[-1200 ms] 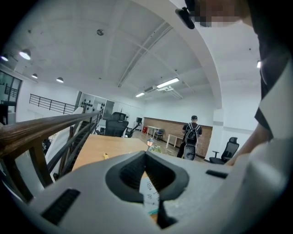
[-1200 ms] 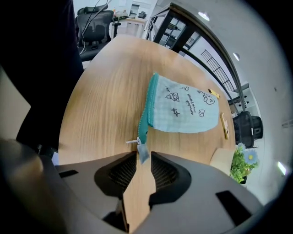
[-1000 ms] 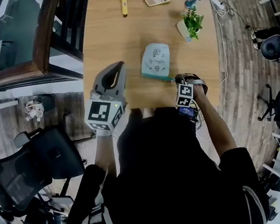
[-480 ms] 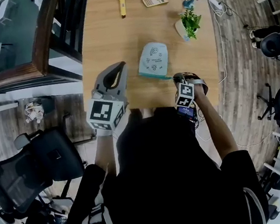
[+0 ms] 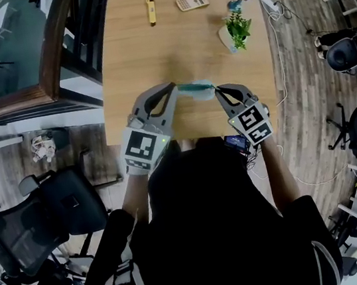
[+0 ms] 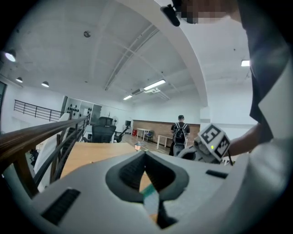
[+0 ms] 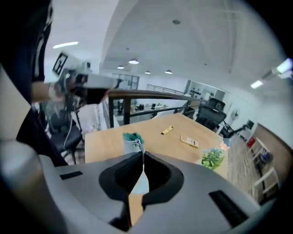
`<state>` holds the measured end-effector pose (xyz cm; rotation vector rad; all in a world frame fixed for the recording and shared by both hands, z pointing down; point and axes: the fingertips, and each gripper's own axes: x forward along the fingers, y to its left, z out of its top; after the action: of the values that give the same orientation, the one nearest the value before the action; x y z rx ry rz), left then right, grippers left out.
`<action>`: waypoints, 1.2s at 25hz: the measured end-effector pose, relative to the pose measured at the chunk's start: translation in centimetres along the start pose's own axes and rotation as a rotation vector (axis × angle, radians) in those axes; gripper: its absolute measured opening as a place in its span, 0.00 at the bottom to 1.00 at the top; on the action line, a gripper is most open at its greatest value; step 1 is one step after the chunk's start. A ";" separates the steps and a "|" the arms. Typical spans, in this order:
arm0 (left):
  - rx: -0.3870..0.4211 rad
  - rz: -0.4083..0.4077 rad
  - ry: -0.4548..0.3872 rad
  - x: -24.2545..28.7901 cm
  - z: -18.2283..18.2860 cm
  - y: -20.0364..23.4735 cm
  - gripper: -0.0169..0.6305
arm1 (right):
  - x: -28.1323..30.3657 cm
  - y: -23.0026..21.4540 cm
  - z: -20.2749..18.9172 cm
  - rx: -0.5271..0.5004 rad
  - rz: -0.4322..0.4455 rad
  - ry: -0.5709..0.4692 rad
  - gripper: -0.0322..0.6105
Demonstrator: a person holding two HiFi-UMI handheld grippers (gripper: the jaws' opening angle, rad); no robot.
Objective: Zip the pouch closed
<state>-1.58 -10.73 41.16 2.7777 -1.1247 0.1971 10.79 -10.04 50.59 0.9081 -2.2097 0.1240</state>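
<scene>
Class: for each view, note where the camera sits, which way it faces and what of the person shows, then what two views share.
Head view: on the person's head, facing down at the table; shoulders, left gripper and right gripper show.
Left gripper view: rides the left gripper, looks along its shut jaws across the table; a forearm shows.
Right gripper view: rides the right gripper, looks down over the table; dark clothing shows.
Shared: the pouch, clamped by both grippers; head and right gripper views share the plant.
</scene>
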 end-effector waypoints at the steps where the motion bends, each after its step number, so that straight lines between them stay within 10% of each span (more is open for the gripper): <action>1: 0.018 -0.016 -0.010 0.2 0.5 -0.8 0.02 | -1.1 -0.5 1.4 0.085 -0.023 -0.023 0.08; 10: 0.102 -0.125 -0.072 1.6 4.0 -6.0 0.02 | -6.1 -1.5 7.4 0.179 -0.202 -0.141 0.08; 24: 0.135 -0.198 -0.181 3.1 5.1 -8.9 0.02 | -9.0 0.0 11.8 0.277 -0.062 -0.287 0.08; 27: 0.186 -0.170 -0.233 2.4 6.2 -9.0 0.02 | -10.3 0.1 12.9 0.192 -0.090 -0.284 0.08; 30: 0.200 -0.151 -0.278 2.0 7.0 -9.2 0.02 | -11.7 -0.6 13.3 -0.142 -0.272 -0.161 0.08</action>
<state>6.77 -6.78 33.95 3.1284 -0.9906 -0.1031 8.88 -8.39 33.07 1.1606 -2.1826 -0.2386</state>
